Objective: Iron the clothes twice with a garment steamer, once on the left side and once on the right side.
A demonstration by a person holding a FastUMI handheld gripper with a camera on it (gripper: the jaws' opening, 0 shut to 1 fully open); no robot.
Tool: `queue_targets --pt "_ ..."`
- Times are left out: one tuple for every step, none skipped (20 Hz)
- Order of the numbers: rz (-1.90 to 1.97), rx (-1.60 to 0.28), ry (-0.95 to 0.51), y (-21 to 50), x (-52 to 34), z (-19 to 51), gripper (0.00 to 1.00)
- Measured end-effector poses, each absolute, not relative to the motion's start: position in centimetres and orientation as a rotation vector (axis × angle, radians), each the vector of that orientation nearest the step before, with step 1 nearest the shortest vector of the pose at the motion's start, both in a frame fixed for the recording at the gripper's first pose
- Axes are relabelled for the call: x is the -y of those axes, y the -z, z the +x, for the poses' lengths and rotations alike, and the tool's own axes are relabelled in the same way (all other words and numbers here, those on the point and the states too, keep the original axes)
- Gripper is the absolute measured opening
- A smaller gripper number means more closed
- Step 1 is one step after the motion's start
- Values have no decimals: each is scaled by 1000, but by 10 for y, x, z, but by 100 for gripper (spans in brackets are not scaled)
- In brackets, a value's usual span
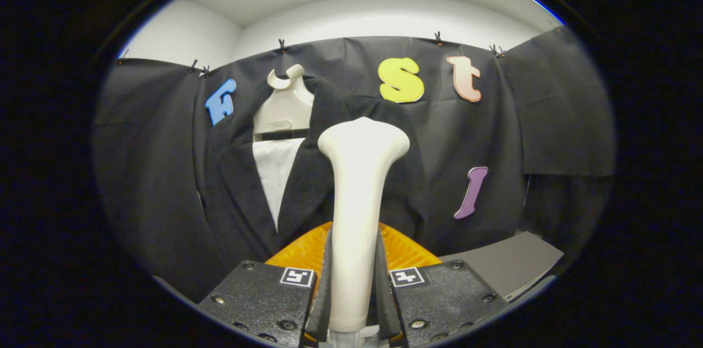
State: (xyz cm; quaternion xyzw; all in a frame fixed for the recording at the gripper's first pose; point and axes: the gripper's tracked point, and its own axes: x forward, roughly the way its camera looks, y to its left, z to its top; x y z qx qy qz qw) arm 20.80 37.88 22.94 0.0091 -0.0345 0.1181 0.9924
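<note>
The gripper (354, 304) shows 2 blocky finger housings with a rough, pebbled surface, each wedge-shaped and wider toward the base. A small square tag with a black-and-white coded pattern sits on the inner top corner of each housing. Round screw heads dot the housings, several on each side, some bright metal. Inside each housing runs a long, flat, tapering finger pad (325, 282).

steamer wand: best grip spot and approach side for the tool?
Grip the garment steamer on its slim straight handle shaft, below the flared head, coming from the base end with one finger on each side. The shaft is narrow and even, while the head widens and would slip or block steam. That is how the tool holds it now: both fingers press the shaft, head pointing at the black jacket.
</note>
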Motion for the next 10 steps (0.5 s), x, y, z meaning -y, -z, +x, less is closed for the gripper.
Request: queue_targets --pt "11 64 -237 -224 -379 208 37" --pt "3 57 -237 -217 -380 207 37" --pt "-3 49 -237 -211 -380 206 37" --pt "-7 39 -237 -203 -380 206 37" --pt "-10 32 -237 -196 -382 205 37" --pt "-18 27 -233 -190 -382 204 37" --pt "-27 20 -229 -183 -381 204 37" --pt "-29 12 -224 -177 -380 204 37" --pt "-29 0 -220 -169 -379 204 37" --pt "-32 -10 -215 -161 -378 205 37"
